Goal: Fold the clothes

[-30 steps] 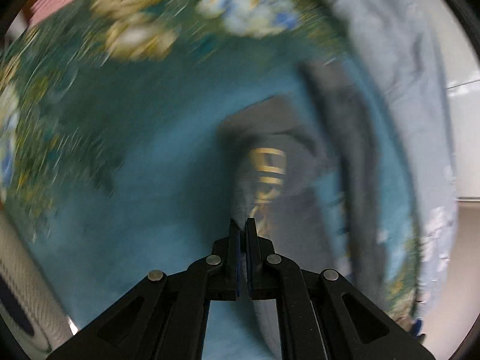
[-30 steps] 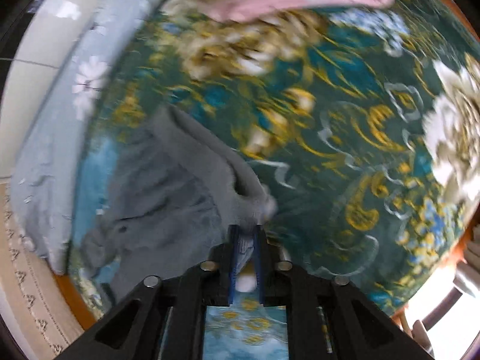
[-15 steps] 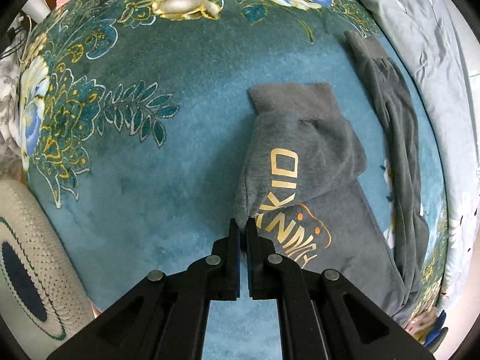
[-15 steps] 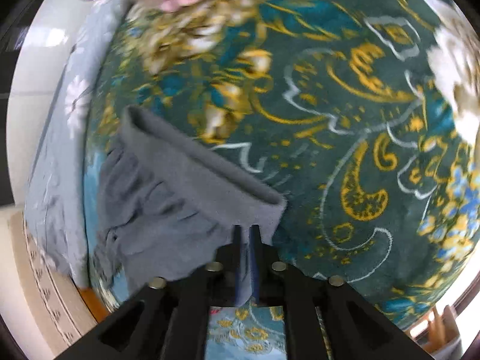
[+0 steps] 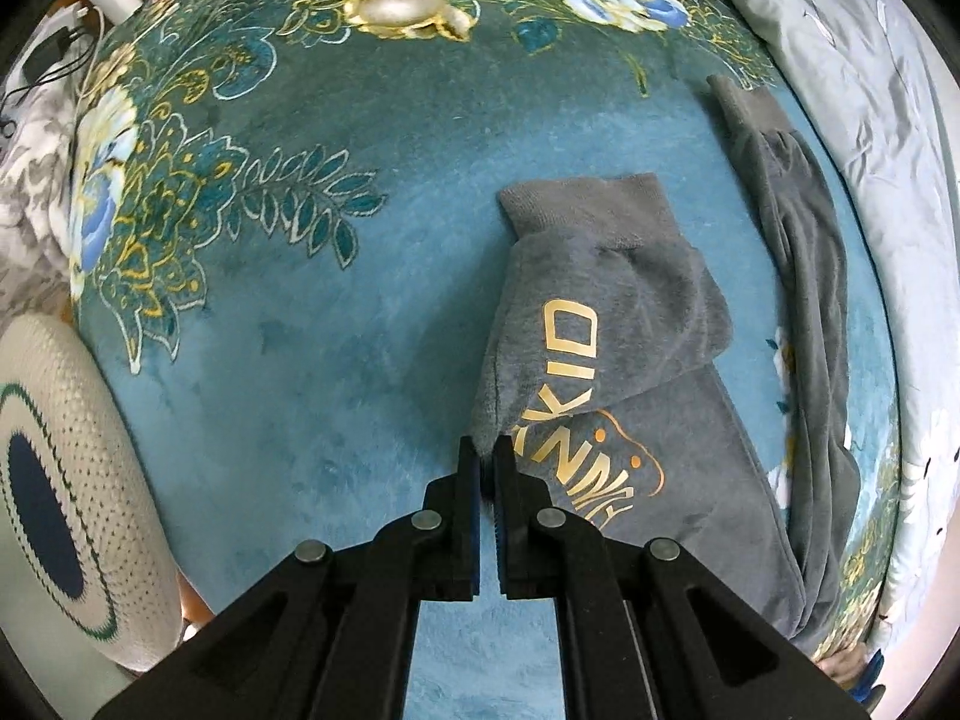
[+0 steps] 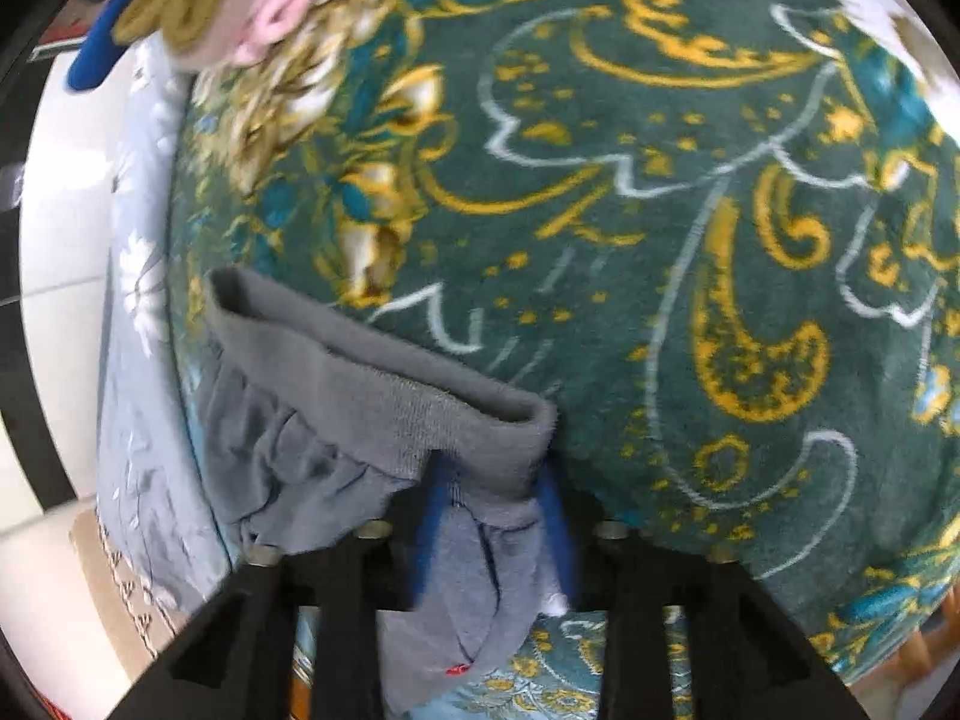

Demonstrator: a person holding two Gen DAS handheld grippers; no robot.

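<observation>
Grey sweatshirt lay on the teal floral blanket, partly folded. In the left wrist view a folded-over portion carrying gold letters "KID" sat directly ahead of the left gripper, its ribbed band at the far end; more gold print showed on the layer beneath, just right of the jaws. A long grey sleeve ran along the far right of the garment, ending in a cuff toward the top.

Left gripper: jaws closed, a corner of the folded grey fabric pinched at the very tips. Pointed steeply down at the blanket.

Right wrist view showed the same garment from another side: only the ribbed hem band and gathered grey fabric behind it, no lettering. The band ran from the upper left down to the right gripper. Its end draped over and between the blue-padded fingers; a grey fold with a small red mark hung down between the arms below. Jaws were closing, with fabric between them; frame was blurred, so pad contact could not be told for certain.

Seen only from the left wrist: a cream knitted cushion with a dark blue oval left of the claw, and a pale grey quilt beyond the sleeve at right.

Seen only from the right wrist: pink and olive clothes stacked far ahead at upper left, and white floor tiles at left.
</observation>
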